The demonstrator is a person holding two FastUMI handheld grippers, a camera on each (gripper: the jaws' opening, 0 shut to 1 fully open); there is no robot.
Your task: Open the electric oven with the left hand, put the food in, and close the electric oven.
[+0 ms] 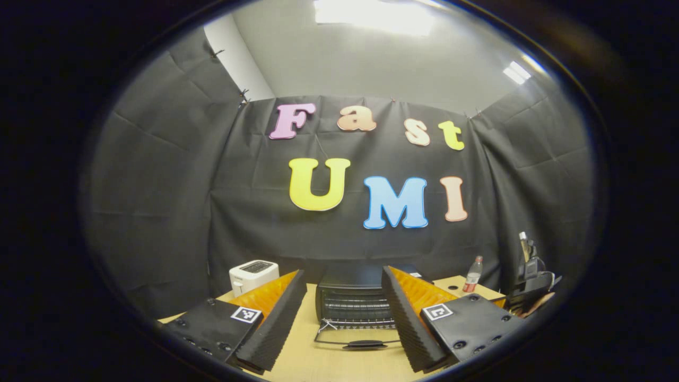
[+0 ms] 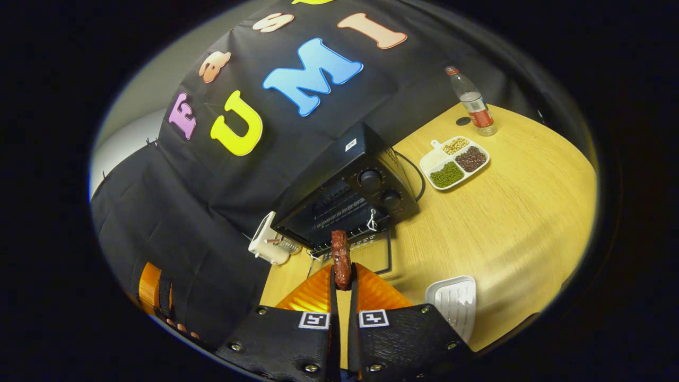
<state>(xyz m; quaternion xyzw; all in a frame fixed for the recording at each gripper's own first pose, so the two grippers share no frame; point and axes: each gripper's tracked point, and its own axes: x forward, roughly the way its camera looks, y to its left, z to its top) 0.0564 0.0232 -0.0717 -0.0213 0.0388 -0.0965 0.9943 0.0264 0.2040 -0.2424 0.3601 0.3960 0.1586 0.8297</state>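
Observation:
The black electric oven [image 1: 354, 303] stands at the back of the wooden table with its door [image 1: 366, 344] dropped flat toward me, the rack showing inside. My left gripper [image 1: 344, 276] hangs open in front of it, nothing between its fingers, one finger on each side of the oven. In the right gripper view the oven [image 2: 347, 193] sits ahead with its door [image 2: 371, 254] down. My right gripper [image 2: 344, 278] is shut on a reddish-brown piece of food [image 2: 341, 254], held upright just before the open door.
A white toaster [image 1: 253, 275] stands left of the oven. Right of the oven are a divided plate of beans [image 2: 453, 162] and a plastic bottle [image 2: 476, 103]. A white ribbed tray [image 2: 453, 302] lies near the table's front. Black cloth walls close in behind.

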